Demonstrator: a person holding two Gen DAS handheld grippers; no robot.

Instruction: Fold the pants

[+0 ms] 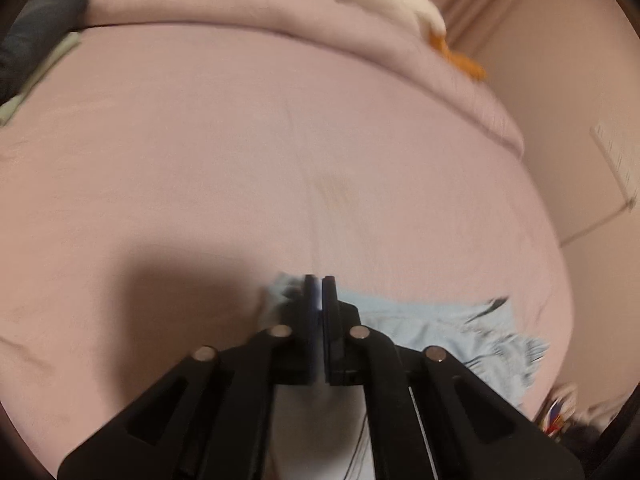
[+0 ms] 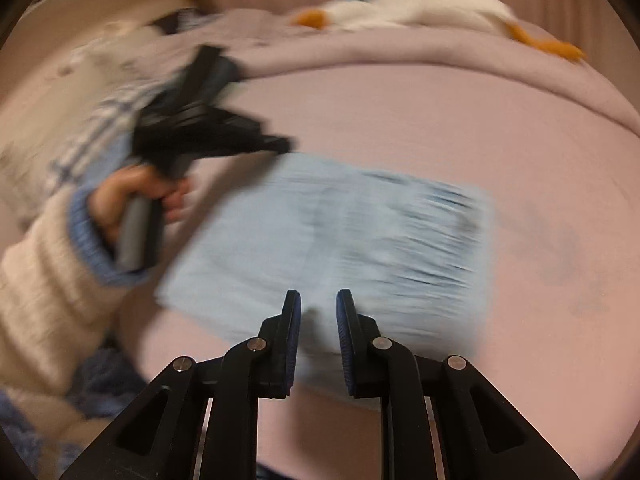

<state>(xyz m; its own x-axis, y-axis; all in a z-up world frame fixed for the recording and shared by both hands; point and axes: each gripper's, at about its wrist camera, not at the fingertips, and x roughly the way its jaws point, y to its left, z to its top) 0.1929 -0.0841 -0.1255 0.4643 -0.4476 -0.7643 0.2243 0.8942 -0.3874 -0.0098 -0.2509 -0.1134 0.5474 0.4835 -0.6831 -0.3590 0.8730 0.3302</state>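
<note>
Here the left gripper pinches the pants' far corner while the right gripper hovers open above their near edge; draw the corner across evenly.

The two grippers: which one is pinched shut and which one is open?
The left gripper is pinched shut on a corner of the light blue pants. The right gripper is open, with a clear gap between its fingers.

One pair of pale-blue pants — two grippers, one white plush goose, one bed.
</note>
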